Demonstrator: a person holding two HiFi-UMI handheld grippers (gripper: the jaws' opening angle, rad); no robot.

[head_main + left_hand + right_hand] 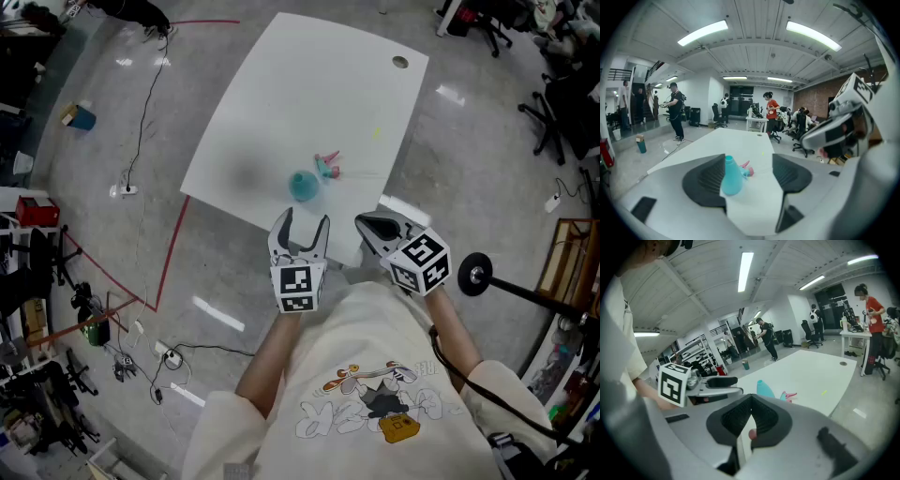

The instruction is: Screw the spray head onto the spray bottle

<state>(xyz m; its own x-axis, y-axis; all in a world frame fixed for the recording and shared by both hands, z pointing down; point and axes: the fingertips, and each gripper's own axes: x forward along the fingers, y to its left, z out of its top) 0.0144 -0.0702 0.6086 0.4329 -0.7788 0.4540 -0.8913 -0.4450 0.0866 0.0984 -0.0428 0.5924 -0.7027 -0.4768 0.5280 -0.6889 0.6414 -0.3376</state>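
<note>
we find the hall bright and evenly lit: long ceiling tubes (703, 32) run overhead in both gripper views and glow nearly white. in the head view the white table (281, 94) comes close to washing out, carrying just one soft grey smudge of shadow, and the spray bottle (304, 186) casts hardly any shadow of its own. the glossy floor (112, 234) throws back small white glints of the lamps. both gripper views bulge like a fisheye (roof beams bend and the corners go black). whatever lies nearest those lenses looks soft to us, while the far room stays fairly sharp.
</note>
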